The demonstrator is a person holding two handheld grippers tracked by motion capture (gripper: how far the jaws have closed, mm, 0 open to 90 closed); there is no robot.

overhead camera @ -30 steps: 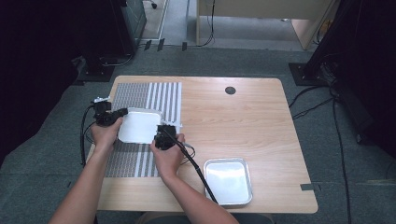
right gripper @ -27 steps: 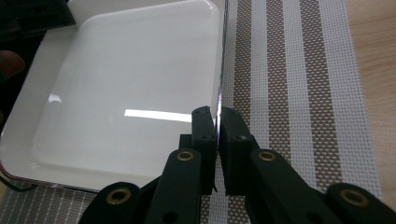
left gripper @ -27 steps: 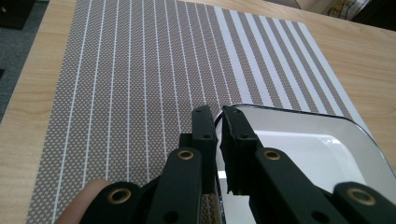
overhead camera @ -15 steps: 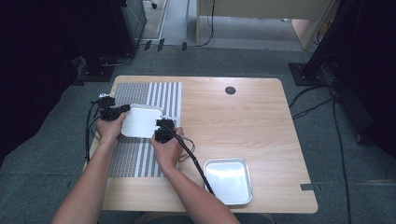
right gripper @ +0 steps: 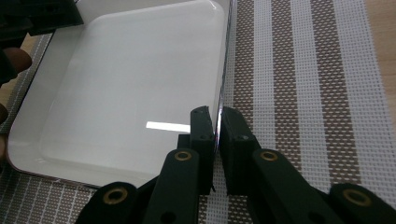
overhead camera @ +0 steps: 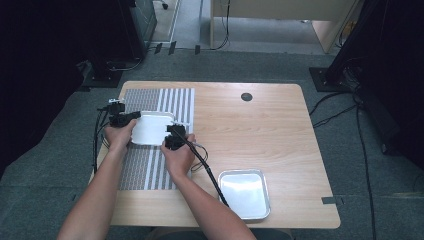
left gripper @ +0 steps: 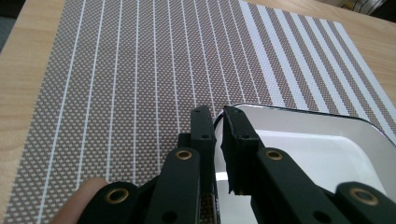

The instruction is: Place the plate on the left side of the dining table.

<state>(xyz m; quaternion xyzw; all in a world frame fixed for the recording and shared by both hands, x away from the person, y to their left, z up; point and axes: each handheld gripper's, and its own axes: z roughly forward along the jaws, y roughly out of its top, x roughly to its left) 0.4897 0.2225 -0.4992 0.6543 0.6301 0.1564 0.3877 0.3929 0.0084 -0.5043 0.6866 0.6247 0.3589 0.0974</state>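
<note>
High view: a wooden counter (overhead camera: 260,130) carries a brown-and-white striped placemat (overhead camera: 155,100) on its left part and a shiny metal tray (overhead camera: 244,192) near its front right edge. A white rectangular tray (overhead camera: 152,128) sits over the placemat, held at both short ends. The left tongs (overhead camera: 131,117) meet its left rim and the right tongs (overhead camera: 172,137) meet its right rim; a black cable (overhead camera: 210,172) trails from the right tongs toward the front edge, passing just beside the metal tray. A dark round grommet (overhead camera: 246,97) marks the far part of the counter, well apart from both trays. The person's forearms enter from the bottom, and the left hand (overhead camera: 120,136) and right hand (overhead camera: 178,157) each grip one tool.

Left gripper view: the left tongs (left gripper: 217,135) are closed down on the corner rim of the white tray (left gripper: 308,154), one jaw outside the rim and one inside, with only the thin rim between them. The placemat (left gripper: 140,74) spreads beyond, its stripes narrow at the left and broad at the right. A fingertip (left gripper: 79,205) shows at the bottom left.

Right gripper view: the right tongs (right gripper: 217,140) are clamped on the long thin edge of the white tray (right gripper: 130,84), the rim running straight between the two jaws. The tray's glossy floor reflects a bright bar of light. The placemat (right gripper: 308,84) lies to the right of the tray, and bare counter (right gripper: 382,42) shows at the far right.
</note>
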